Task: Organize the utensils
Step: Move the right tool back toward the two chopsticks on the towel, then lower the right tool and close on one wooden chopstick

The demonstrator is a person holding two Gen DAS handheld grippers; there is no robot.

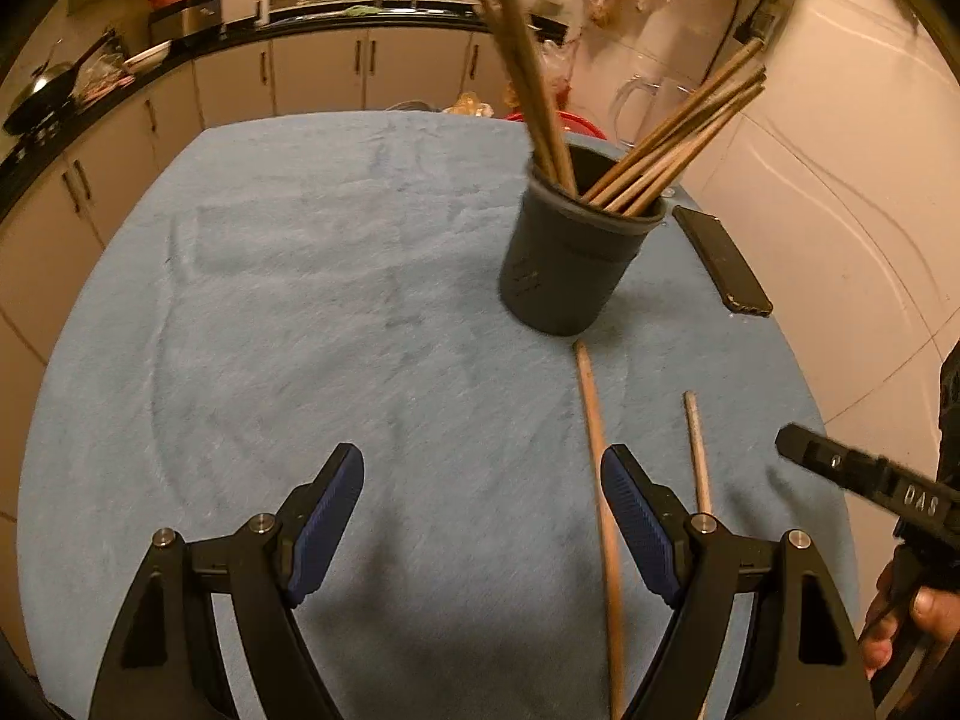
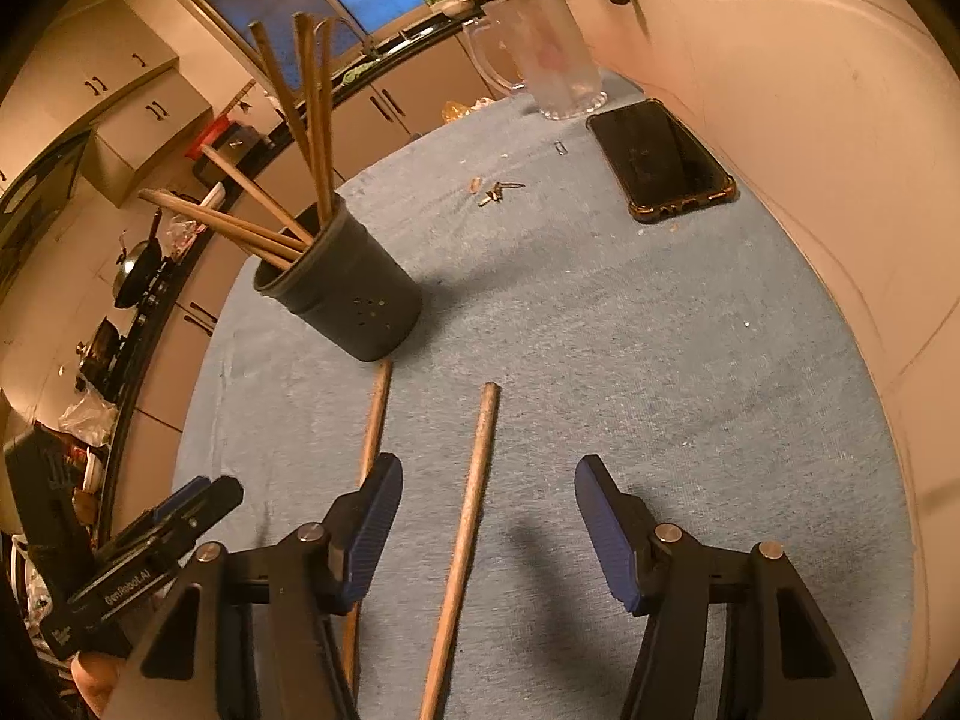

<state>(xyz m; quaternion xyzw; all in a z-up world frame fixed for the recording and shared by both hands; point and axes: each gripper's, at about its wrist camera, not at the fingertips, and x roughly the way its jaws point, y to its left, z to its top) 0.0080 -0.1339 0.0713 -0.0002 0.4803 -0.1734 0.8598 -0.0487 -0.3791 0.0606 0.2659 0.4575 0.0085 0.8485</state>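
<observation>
Two chopsticks [image 2: 465,540] lie on the blue surface [image 2: 660,360] near the cup [image 2: 348,300]; the right gripper [image 2: 487,525], open around one, should close squarely, while the left gripper [image 1: 483,516] is open.

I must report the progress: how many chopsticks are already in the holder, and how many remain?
Done: several chopsticks stand in the dark holder. In hand: nothing; the open right gripper straddles one loose chopstick. Left: that one and the second chopstick on the blue cloth.
</observation>
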